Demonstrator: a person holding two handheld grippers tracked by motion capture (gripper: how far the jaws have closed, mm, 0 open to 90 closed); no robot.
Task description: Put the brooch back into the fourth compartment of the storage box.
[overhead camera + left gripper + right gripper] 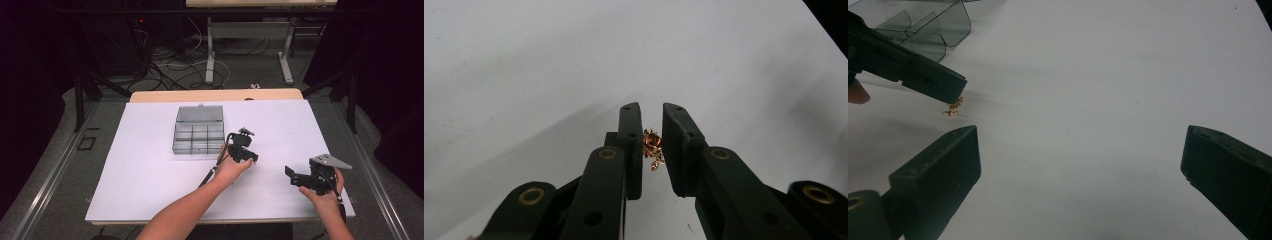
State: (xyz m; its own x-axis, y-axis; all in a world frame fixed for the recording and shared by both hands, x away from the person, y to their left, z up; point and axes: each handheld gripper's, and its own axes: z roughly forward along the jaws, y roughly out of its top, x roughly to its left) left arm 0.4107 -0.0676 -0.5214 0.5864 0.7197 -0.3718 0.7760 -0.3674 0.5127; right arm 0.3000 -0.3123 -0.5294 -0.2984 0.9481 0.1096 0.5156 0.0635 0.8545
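Reaching in from the near edge of the table [150, 200], two forearms each carry a black gripper over the white sheet that covers the tabletop. Nearest, at the right, the right gripper [295, 176] sits in the person's right hand [325, 192] with a grey three-cornered plate on top; its jaws stand wide apart with nothing between them, and in the right gripper view bare white sheet shows in the gap.

A little farther in and toward the middle, the left hand [231, 170] holds the left gripper [652, 145], its cable trailing back along the forearm. This gripper is clenched on a small gold ornament [652, 146], a tiny piece of jewellery with a rounded, flower-like head and a short dangling part below. In the left gripper view the ornament sits pinched between the two pads, close to their tips. In the right gripper view the same piece [953, 108] hangs from the tip of the left gripper, just above the sheet; whether its lowest part touches the sheet cannot be told.

Beyond the left gripper, near it but apart, stands a clear smoky-grey plastic organizer box [198, 136] with its lid swung open toward the far side and rows of small square compartments showing. Past the table's far wooden edge, cables lie on the floor [180, 70] around the legs of another table.
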